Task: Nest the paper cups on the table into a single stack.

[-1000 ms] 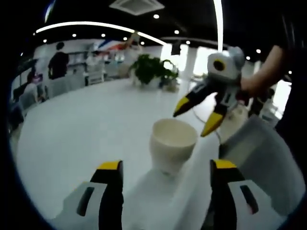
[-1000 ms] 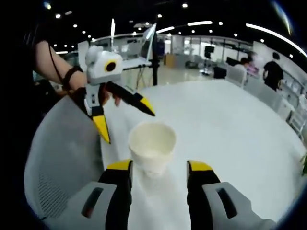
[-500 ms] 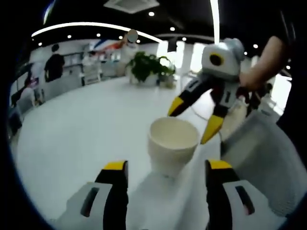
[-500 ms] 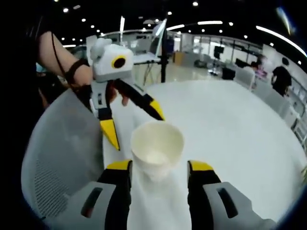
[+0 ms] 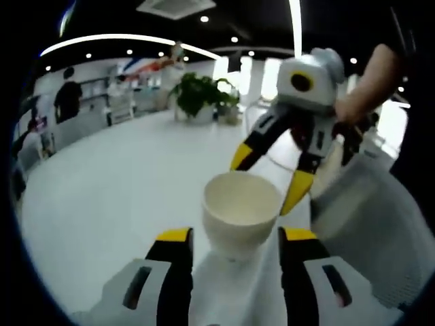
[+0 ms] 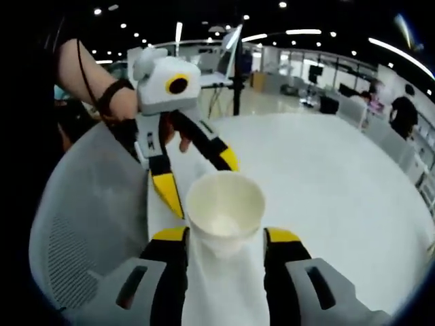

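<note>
Left gripper view: white table [image 5: 102, 204] spreads across the frame, grey mesh chair back [image 5: 380, 224] at its edge, potted plant [image 5: 200, 98] at the far side. One paper cup [image 5: 239, 212] stands upright on the table near the chair-side edge, mouth up, looks empty. Can't tell whether it's a single cup or several already nested; no other loose cup visible.

Step, as I read it: approach to grasp. Both tools converge on the same cup from opposite sides. If the stack is already done this may be a final check, but that can't be settled from here.

Left gripper [image 5: 234, 238]: jaws apart, moderately wide, straddling the cup's lower body, yellow tips on either side. Contact not clear; looks just beside, not clamped. In the right gripper view it [image 6: 200, 180] comes in from behind the cup [image 6: 224, 214], jaws splayed, one tip passing the rim.

Right gripper [image 6: 224, 238]: same picture, jaws open around the cup base, nothing pinched. In the left gripper view it [image 5: 268, 173] hangs just behind the rim, spread wide, held by a hand [image 5: 363, 102].

Next move: only one tool should close. Squeeze gently at mid-wall since paper crushes easily, and the other should back off to avoid a jaw clash.
</note>
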The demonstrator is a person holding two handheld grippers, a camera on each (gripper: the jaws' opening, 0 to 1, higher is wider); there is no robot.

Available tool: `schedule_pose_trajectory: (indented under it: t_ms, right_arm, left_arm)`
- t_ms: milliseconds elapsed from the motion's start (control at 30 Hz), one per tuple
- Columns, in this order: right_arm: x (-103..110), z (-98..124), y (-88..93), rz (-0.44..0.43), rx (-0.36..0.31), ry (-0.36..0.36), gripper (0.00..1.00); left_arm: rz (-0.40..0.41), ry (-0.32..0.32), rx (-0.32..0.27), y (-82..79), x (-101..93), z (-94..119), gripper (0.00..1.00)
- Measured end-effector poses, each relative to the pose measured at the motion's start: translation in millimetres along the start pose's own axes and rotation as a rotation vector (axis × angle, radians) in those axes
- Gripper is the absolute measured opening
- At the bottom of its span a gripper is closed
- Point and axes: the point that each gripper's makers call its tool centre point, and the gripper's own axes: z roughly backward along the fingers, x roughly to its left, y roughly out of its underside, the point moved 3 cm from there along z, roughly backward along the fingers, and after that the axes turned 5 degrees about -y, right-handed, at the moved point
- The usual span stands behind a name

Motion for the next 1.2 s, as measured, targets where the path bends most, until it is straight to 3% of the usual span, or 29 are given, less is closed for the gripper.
schedule_pose_trajectory:
  t_ms: [200,700,1033,1200]
  right_arm:
    - [1.5,-4.4,-1.3,0.003,-0.004,-0.01,0.39]
    - [-0.6,-2.6,-5.3,-0.001,-0.022,-0.01,0.38]
    - [-18.8,1.6,-16.5,0.024,-0.038,0.016,0.38]
    - [-36.1,2.9,-25.1,0.056,-0.037,0.025,0.38]
  left_arm:
    - [-0.007,0.016,-0.005,-2.6,-2.7,-3.8,0.43]
    - [-0.016,0.024,-0.003,-5.4,-3.2,-5.1,0.42]
    - [-0.043,0.022,-0.001,-23.1,13.0,-8.0,0.42]
    - [-0.074,0.022,-0.003,-35.1,30.7,-14.0,0.43]
